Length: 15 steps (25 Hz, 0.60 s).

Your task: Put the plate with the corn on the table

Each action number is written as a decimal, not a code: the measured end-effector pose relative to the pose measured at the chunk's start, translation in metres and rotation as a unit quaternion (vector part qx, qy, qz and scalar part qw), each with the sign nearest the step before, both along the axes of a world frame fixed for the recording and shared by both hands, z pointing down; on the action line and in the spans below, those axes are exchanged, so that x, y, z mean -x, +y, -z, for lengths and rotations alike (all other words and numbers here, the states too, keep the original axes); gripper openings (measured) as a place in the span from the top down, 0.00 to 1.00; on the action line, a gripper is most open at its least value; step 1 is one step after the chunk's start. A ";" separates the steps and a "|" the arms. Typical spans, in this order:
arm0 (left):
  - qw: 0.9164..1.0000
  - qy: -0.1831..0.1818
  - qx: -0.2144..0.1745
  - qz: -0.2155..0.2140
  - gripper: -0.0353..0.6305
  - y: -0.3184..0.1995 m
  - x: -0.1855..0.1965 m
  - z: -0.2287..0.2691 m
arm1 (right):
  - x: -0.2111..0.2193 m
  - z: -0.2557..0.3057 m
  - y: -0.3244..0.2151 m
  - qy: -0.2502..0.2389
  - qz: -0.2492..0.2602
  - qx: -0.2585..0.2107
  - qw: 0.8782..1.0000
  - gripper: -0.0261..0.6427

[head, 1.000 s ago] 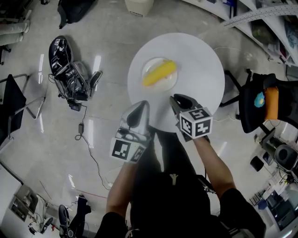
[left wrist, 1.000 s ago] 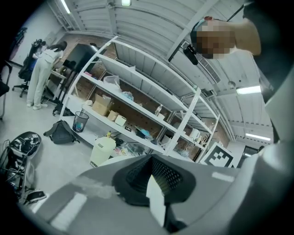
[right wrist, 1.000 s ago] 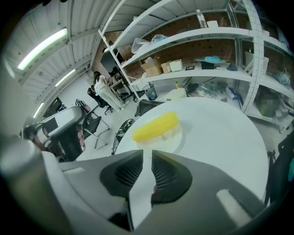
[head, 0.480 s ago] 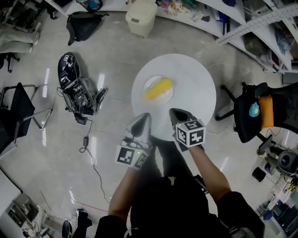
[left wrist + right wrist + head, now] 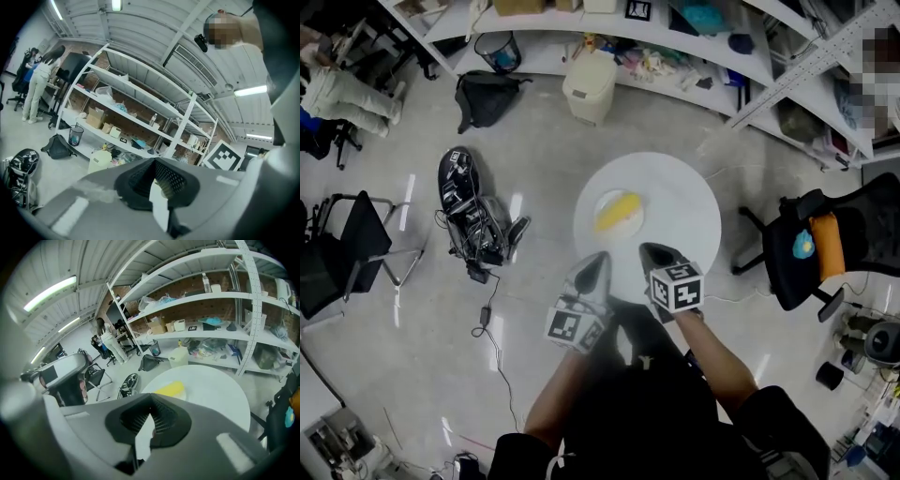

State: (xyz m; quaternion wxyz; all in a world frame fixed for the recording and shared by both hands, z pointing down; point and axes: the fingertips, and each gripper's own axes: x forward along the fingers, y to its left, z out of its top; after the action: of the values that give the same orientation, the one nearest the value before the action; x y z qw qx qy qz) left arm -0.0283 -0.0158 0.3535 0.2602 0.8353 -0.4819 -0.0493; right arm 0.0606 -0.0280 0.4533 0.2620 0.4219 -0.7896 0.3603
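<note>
The shallow white plate (image 5: 634, 223) sits on the round white bench (image 5: 684, 220), left of the bench's middle in the head view. The yellow corn cob (image 5: 619, 212) lies slantwise across it. Neither gripper touches the plate.

The left gripper (image 5: 596, 264) and the right gripper (image 5: 653, 255) hang side by side in front of the person. Their tips are over the bench's near edge, apart from the plate.

In the left gripper view, the left gripper (image 5: 157, 190) has its 2 jaws pressed together with nothing between them. It faces the white metal shelves (image 5: 140, 117). In the right gripper view, the right gripper (image 5: 146, 425) is likewise fully closed and empty. Beyond its jaws lie the corn cob (image 5: 171, 389) and the bench (image 5: 215, 392).

On the pale floor, a black office chair with an orange cushion (image 5: 811, 246) stands to the right of the bench. A white bin (image 5: 589, 86) stands beyond the bench. A black backpack (image 5: 487, 97) lies near a heap of black gear and cables (image 5: 473, 217).
</note>
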 end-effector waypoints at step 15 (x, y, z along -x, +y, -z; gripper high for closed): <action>0.998 -0.014 -0.056 -0.013 0.94 0.017 -0.013 0.058 | 0.003 0.089 0.016 -0.023 -0.003 -0.077 0.997 0.94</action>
State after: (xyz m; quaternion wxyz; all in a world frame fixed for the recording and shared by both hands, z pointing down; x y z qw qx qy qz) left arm -0.0158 0.0015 0.2955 0.2065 0.8554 -0.4710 -0.0614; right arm 0.0578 -0.0116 0.3645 0.2094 0.4344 -0.8198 0.3088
